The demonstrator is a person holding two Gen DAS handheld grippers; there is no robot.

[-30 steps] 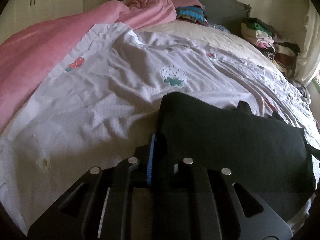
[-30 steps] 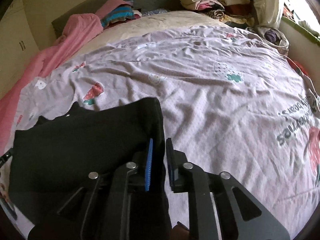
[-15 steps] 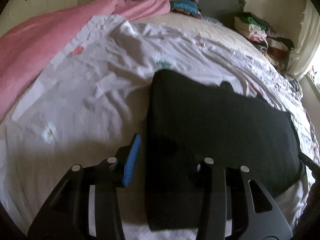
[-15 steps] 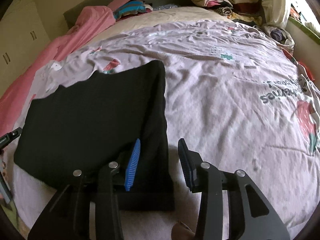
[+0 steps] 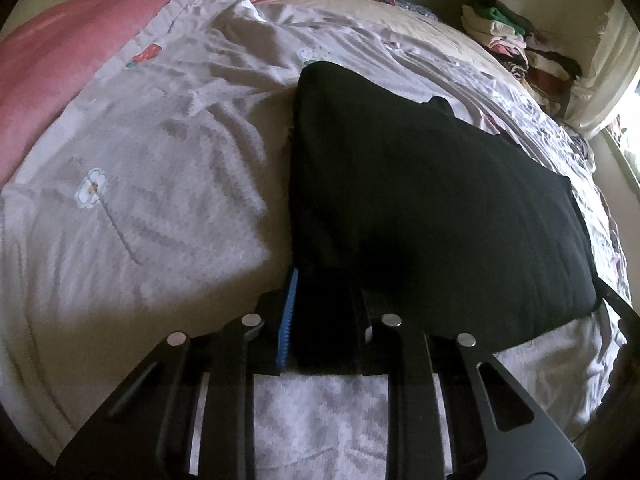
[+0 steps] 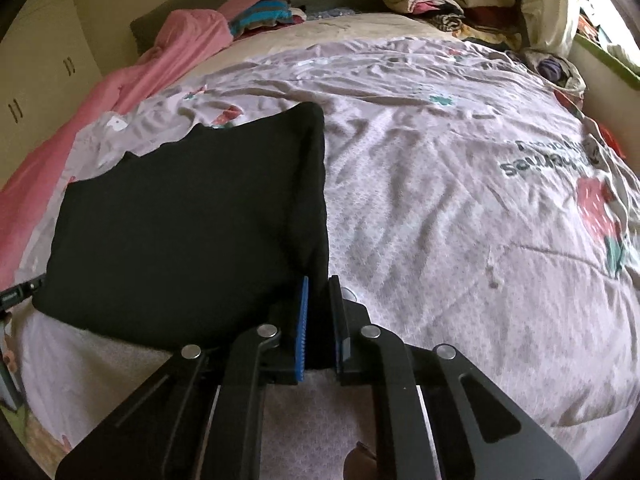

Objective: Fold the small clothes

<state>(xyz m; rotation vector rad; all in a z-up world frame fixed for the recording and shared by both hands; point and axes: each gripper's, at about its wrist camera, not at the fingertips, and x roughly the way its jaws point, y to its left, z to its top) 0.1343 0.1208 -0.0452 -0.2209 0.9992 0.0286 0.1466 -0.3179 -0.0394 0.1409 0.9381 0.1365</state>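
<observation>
Left wrist: left gripper (image 5: 324, 320) and right gripper (image 6: 322, 320) clench black garment (image 5: 420, 208).

A black garment (image 5: 420, 208) lies spread flat on the bed's printed quilt (image 5: 160, 184), folded into a broad, roughly rectangular shape with smooth fabric and few wrinkles. Its two near corners are lifted slightly off the quilt. Along the far edge a small dark flap sticks out past the otherwise straight outline.

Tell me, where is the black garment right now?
The black garment lies on the strawberry-print quilt, with both grippers shut on its near corners.
</observation>
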